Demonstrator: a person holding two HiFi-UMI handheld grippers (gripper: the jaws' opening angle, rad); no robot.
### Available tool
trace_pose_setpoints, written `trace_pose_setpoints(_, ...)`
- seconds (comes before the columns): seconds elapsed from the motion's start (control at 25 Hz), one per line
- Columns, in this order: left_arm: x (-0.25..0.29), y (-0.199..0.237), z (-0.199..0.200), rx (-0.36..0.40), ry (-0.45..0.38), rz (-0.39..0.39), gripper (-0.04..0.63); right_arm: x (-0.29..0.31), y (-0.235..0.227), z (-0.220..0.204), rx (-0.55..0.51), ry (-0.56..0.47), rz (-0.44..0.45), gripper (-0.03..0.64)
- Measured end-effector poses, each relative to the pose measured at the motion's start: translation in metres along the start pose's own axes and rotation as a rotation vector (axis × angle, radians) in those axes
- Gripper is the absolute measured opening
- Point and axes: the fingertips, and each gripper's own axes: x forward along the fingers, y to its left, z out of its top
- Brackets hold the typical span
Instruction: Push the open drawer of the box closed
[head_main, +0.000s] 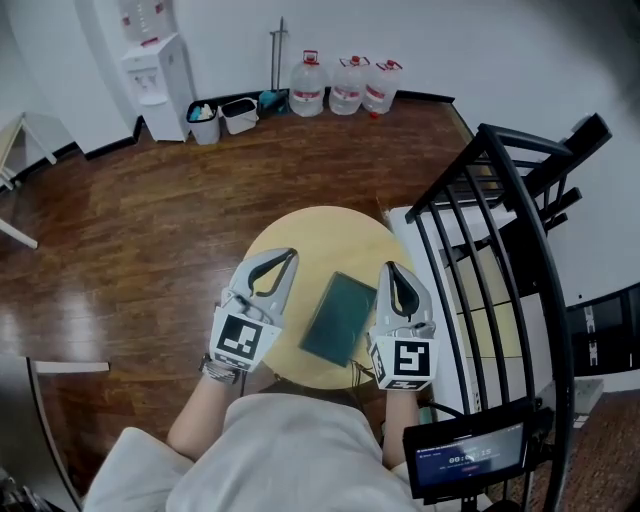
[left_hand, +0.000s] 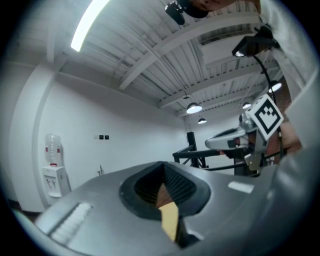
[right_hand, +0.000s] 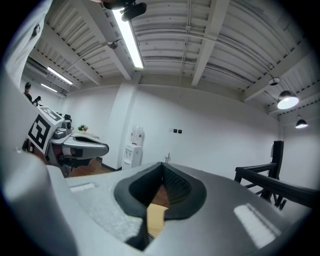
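Observation:
A dark green flat box (head_main: 339, 319) lies on the small round wooden table (head_main: 320, 232), tilted, between my two grippers. I cannot make out its drawer from above. My left gripper (head_main: 290, 254) rests to the box's left with its jaws shut and nothing between them. My right gripper (head_main: 388, 268) sits to the box's right, also shut and empty. Both tips point away from me, level with the box's far end and apart from it. In the left gripper view the shut left gripper (left_hand: 162, 165) points over the table edge; in the right gripper view the right gripper (right_hand: 162, 165) does the same.
A black metal rack (head_main: 500, 260) stands close on the right of the table. At the far wall are a water dispenser (head_main: 157, 85), bins (head_main: 238, 115) and three water bottles (head_main: 345, 86). A wood floor (head_main: 130, 240) surrounds the table. A small screen (head_main: 465, 460) sits by my right arm.

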Motion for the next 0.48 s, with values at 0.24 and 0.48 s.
trace_pose_setpoints(0.24,-0.001,-0.014,0.001,0.031,-0.008,-0.02,0.008,-0.011,-0.001,-0.01,0.029,0.031,-0.019,0.003)
trace_pose_setpoints(0.48,-0.015,-0.035,0.004,0.035,0.016,-0.019,0.008,-0.023,0.002,-0.01,0.036,0.016,-0.003,0.003)
